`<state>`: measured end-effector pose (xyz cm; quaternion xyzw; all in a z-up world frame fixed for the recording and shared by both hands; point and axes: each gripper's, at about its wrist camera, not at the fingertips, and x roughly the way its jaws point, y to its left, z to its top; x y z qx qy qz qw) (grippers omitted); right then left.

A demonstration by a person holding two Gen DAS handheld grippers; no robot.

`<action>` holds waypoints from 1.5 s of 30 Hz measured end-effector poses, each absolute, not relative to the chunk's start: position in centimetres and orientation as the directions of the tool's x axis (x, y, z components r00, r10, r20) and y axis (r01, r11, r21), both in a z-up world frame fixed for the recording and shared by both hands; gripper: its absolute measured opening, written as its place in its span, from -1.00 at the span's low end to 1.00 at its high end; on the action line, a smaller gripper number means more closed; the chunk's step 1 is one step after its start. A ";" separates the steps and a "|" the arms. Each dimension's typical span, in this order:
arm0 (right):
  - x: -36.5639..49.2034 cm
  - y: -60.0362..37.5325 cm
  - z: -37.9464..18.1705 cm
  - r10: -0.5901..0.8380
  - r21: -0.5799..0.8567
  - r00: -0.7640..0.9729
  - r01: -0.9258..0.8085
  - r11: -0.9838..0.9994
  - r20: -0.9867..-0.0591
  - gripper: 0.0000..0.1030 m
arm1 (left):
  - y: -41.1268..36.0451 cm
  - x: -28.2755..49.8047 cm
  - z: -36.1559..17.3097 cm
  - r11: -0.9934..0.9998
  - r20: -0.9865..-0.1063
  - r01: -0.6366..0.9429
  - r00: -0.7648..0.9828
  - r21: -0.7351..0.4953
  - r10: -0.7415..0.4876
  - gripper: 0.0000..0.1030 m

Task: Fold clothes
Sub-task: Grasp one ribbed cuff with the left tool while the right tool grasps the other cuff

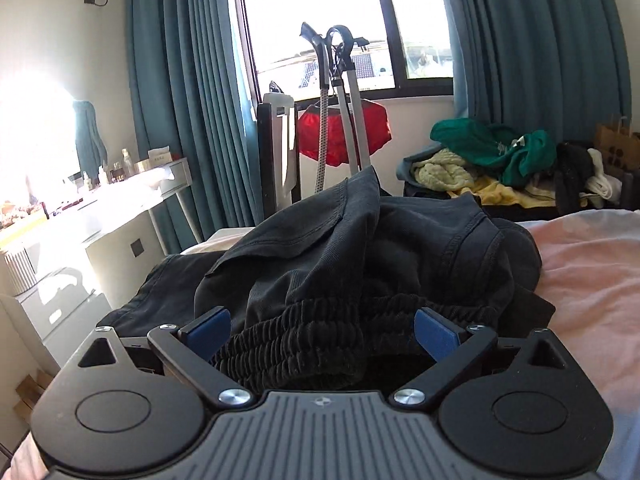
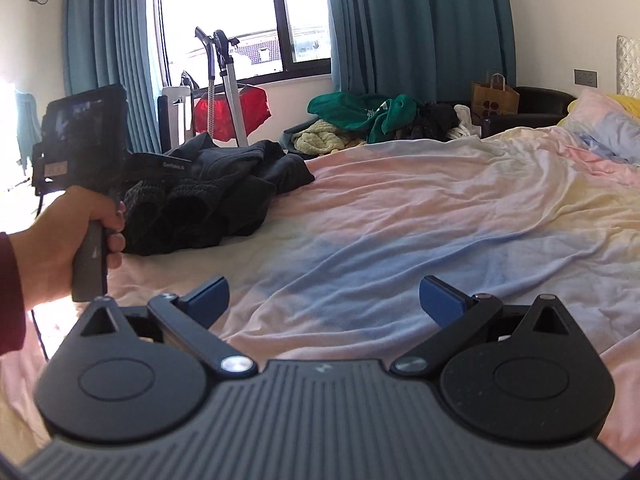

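A crumpled dark grey pair of trousers (image 1: 360, 248) with a ribbed elastic waistband (image 1: 304, 344) lies on the bed's left part; it also shows in the right wrist view (image 2: 224, 192). My left gripper (image 1: 322, 330) is open, its blue pads on either side of the waistband, which lies between the jaws. In the right wrist view the left gripper's body (image 2: 80, 136) is held by a hand beside the trousers. My right gripper (image 2: 324, 300) is open and empty above the bare sheet, well right of the trousers.
The bed sheet (image 2: 420, 216) is pink, blue and yellow, with pillows (image 2: 600, 124) at the far right. A pile of green and yellow clothes (image 2: 360, 120) lies beyond the bed. A garment steamer (image 1: 340, 100) with a red garment stands by the window. A dressing table (image 1: 100, 208) is at left.
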<state>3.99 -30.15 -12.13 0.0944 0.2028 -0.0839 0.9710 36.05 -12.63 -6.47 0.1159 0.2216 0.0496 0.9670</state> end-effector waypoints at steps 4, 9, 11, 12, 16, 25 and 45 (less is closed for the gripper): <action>5.7 -30.7 -13.9 -0.125 0.166 0.878 0.224 0.960 -0.462 1.00 | -10.7 38.9 -7.8 0.982 -0.467 -0.105 0.868 0.159 0.168 0.73; 6.7 -30.9 -15.1 -0.123 0.181 0.866 0.237 0.955 -0.484 1.00 | -8.7 39.9 -8.4 0.987 -0.526 -0.039 0.842 0.159 0.118 0.37; 6.8 -30.6 -15.4 -0.127 0.162 0.873 0.227 0.960 -0.471 1.00 | -8.8 39.3 -7.5 0.985 -0.516 -0.025 0.849 0.168 0.110 -0.39; 6.9 -30.4 -15.4 -0.126 0.158 0.876 0.223 0.962 -0.466 1.00 | -8.8 38.8 -6.7 0.986 -0.508 -0.029 0.854 0.165 0.110 -0.51; 6.3 -29.6 -14.6 -0.125 0.129 0.907 0.191 0.973 -0.402 1.00 | -8.0 35.3 -1.7 0.993 -0.410 -0.045 0.908 0.107 0.085 -0.65; 4.0 -28.8 -11.9 -0.069 0.143 0.965 0.107 0.984 -0.252 1.00 | -6.1 20.3 9.9 0.995 -0.341 0.096 0.936 -0.003 -0.091 -0.68; 4.8 -31.0 -16.3 0.472 0.738 0.777 -0.013 0.674 -0.417 0.65 | 17.8 5.9 -2.7 0.912 -0.520 -0.194 0.854 -0.361 -0.025 -0.66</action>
